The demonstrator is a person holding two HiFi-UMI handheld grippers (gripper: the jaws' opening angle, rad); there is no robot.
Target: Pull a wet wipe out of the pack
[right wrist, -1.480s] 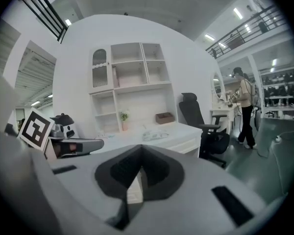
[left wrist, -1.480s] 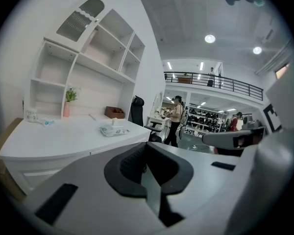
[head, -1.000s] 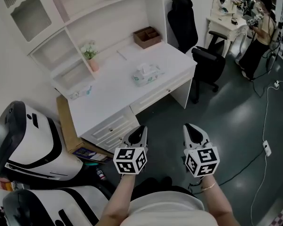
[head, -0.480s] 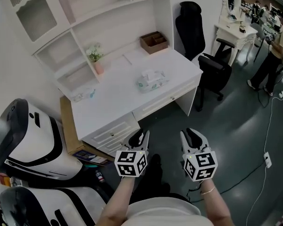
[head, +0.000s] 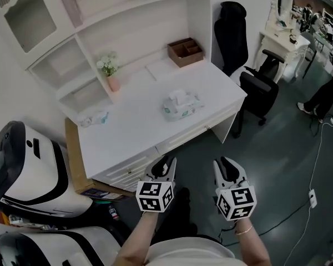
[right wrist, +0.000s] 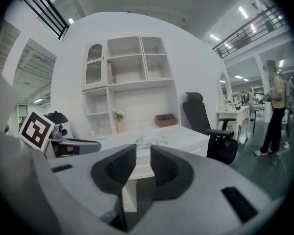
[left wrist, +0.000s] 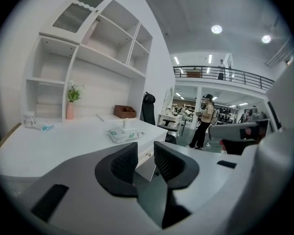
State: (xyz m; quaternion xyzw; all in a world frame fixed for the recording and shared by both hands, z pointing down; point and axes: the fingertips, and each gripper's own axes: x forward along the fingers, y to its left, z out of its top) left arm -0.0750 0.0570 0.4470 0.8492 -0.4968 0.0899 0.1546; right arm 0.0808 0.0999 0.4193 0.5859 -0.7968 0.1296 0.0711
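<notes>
Right hand-held gripper (head: 228, 165) well short of wipe pack (head: 181, 105)

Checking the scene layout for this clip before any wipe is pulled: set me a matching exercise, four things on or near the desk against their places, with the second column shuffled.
Things:
1 wipe pack
2 brown box
3 pink vase
4 black chair

Places:
A on the floor by the right end of the desk
B middle of the desk top
C back of the desk, toward the left
D back right corner of the desk

Pairs: 1-B; 2-D; 3-C; 4-A
</notes>
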